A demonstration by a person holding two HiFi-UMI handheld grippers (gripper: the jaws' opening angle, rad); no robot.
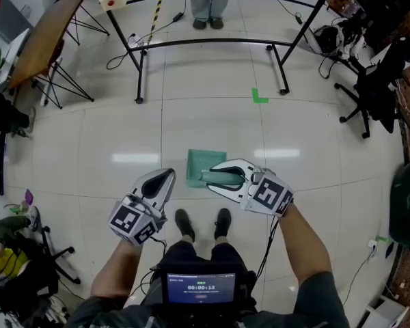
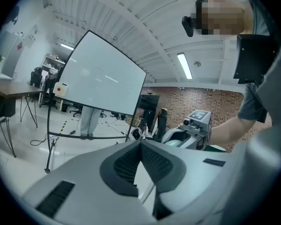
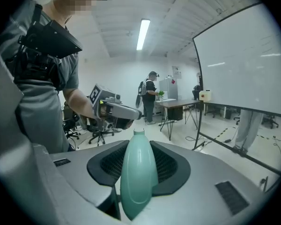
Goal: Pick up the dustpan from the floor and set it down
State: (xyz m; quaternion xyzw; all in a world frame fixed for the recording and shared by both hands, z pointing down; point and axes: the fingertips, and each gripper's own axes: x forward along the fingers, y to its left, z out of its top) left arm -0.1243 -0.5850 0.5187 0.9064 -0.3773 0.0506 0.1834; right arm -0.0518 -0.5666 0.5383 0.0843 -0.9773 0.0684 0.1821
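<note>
The green dustpan [image 1: 201, 163] shows in the head view just ahead of my shoes [image 1: 203, 224], over the tiled floor; I cannot tell whether it touches the floor. Its handle [image 3: 139, 172] runs between the jaws of my right gripper [image 1: 216, 177], which is shut on it, and fills the middle of the right gripper view. My left gripper [image 1: 167, 177] hovers beside it on the left, apart from the dustpan. Its jaws meet at the tips [image 2: 141, 145] with nothing between them.
A whiteboard on a black tube frame [image 1: 212, 43] stands ahead, with a person's feet [image 1: 208, 22] behind it. A green tape mark [image 1: 259, 98] lies on the floor. There is a wooden desk [image 1: 44, 33] at far left, office chairs [image 1: 376, 94] at right, and a dark bin [image 1: 406, 203] at the right edge.
</note>
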